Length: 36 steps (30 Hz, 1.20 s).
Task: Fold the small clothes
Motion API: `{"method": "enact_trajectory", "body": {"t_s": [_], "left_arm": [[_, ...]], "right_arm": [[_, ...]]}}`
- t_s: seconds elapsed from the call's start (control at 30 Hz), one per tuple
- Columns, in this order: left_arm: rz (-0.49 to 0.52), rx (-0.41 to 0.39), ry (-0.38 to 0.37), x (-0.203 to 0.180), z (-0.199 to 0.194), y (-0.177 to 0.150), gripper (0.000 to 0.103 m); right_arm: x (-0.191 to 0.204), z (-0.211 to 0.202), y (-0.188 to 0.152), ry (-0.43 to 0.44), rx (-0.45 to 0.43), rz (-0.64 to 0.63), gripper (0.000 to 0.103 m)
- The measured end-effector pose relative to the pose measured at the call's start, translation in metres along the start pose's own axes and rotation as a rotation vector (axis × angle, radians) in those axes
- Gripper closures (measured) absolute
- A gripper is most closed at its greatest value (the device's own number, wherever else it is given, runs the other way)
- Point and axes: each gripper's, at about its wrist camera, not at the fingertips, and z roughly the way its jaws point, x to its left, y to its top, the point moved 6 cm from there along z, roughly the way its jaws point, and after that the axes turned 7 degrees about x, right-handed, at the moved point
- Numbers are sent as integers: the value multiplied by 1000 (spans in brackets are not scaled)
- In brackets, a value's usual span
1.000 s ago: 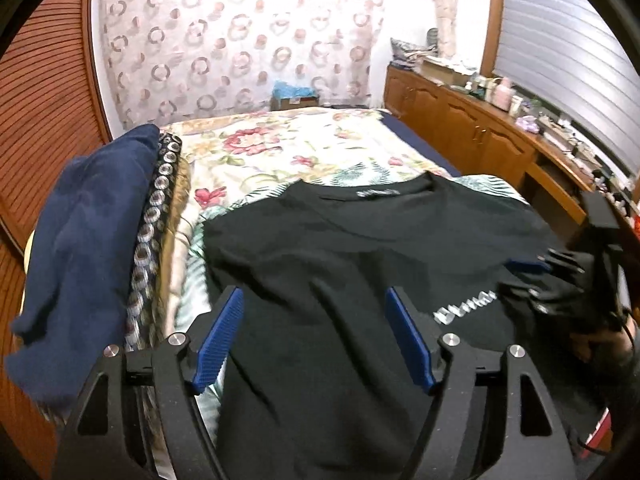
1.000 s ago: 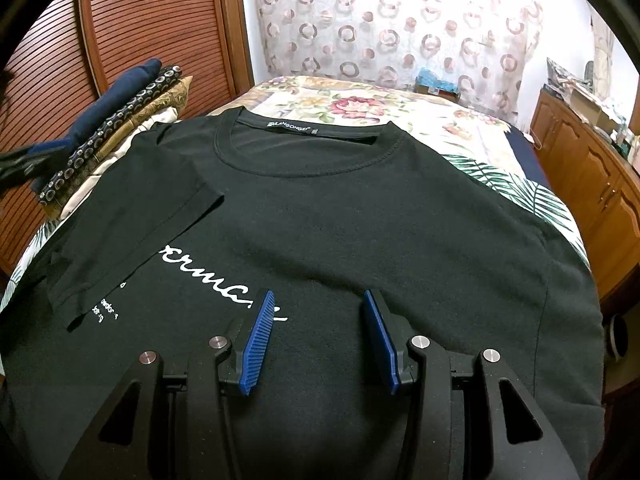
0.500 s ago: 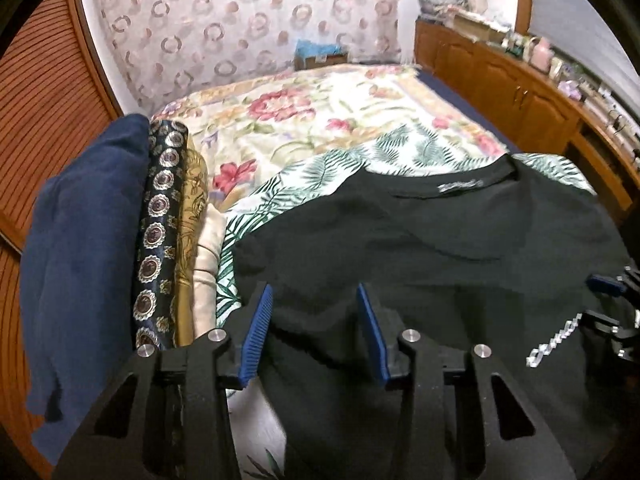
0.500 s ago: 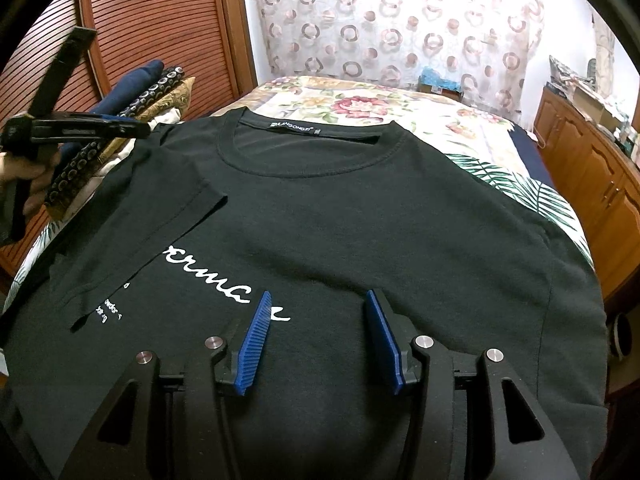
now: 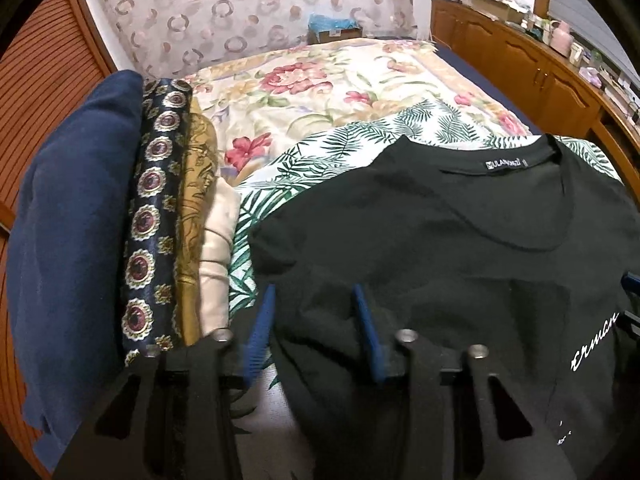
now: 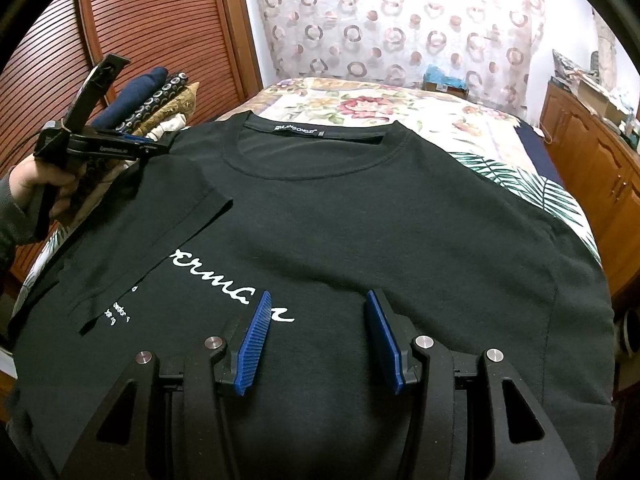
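The black T-shirt (image 6: 360, 240) lies flat on the bed (image 6: 360, 100), front up, hem toward me and collar (image 6: 320, 148) away, so its long axis runs straight ahead. My right tool (image 6: 316, 336) hangs low over the lower chest, level, blue pads (image 6: 252, 344) spread and holding nothing. My left tool (image 5: 312, 332) sits at the shirt's left shoulder edge, its pads apart with a fold of black cloth between them; I cannot tell whether they grip it. From the right camera my left hand (image 6: 36, 188) holds that tool horizontal, pointing across the shoulder. One sleeve (image 6: 160, 220) is folded in over the white script. Beyond, four folded garments (image 5: 120, 220) stand side by side by the slatted door (image 6: 160, 32).
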Motion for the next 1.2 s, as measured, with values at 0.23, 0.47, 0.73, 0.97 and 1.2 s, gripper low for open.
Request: {"method": "enact_trajectory", "body": {"t_s": [0.23, 0.47, 0.73, 0.97, 1.2], "left_arm": [[27, -26, 25, -4, -7, 7, 96], [-13, -111, 86, 32, -31, 32, 96], [-41, -167, 54, 42, -43, 34, 94], [-61, -299, -33, 30, -76, 19, 58], [-64, -442, -96, 14, -112, -12, 24]], "right_arm": [[1, 1, 0, 9, -4, 9, 51], [1, 2, 1, 14, -6, 12, 51], [4, 3, 2, 4, -6, 5, 51], [4, 3, 1, -4, -6, -1, 51], [8, 5, 1, -36, -3, -25, 51]]}}
